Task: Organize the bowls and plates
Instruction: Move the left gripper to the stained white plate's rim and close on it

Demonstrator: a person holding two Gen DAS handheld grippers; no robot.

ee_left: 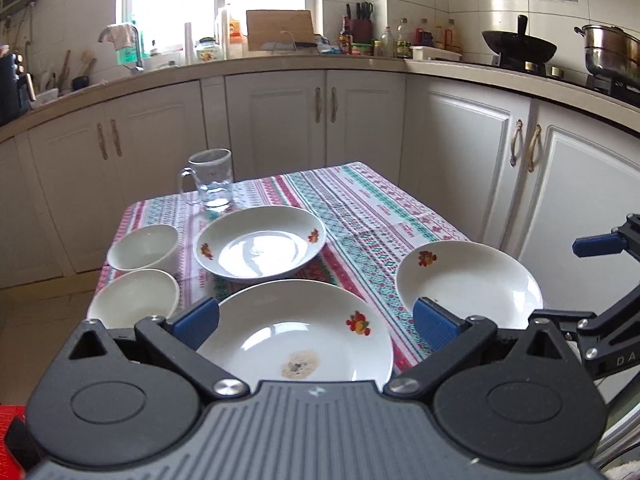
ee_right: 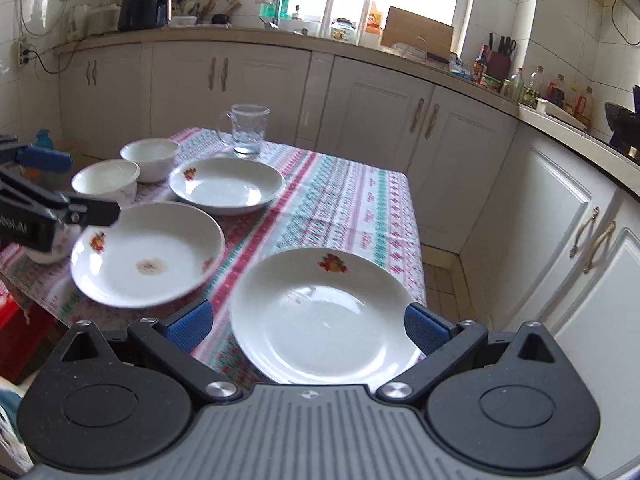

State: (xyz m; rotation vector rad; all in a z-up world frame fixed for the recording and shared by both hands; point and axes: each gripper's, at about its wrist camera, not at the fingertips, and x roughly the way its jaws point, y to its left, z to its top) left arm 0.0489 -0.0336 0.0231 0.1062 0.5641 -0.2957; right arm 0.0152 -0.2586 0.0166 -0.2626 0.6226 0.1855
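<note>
Three white plates with fruit prints lie on the patterned tablecloth [ee_left: 360, 208]. The stained plate [ee_left: 296, 336] [ee_right: 148, 252] sits between the wide-apart fingers of my open left gripper [ee_left: 316, 322] [ee_right: 70, 186], with nothing pinched. A clean plate [ee_right: 320, 312] [ee_left: 468, 280] at the near right corner lies between the fingers of my open right gripper [ee_right: 308, 326] [ee_left: 580, 280]. The third plate [ee_left: 260, 242] [ee_right: 228, 184] is farther back in the middle. Two white bowls [ee_left: 144, 246] [ee_left: 134, 298] stand side by side at the left edge, apart from each other.
A glass mug [ee_left: 212, 180] [ee_right: 246, 128] stands at the table's far end. White cabinets [ee_left: 280, 108] and a cluttered counter wrap around behind. A red crate [ee_right: 16, 320] sits on the floor at the left. A white vessel [ee_right: 48, 254] shows partly under the left gripper.
</note>
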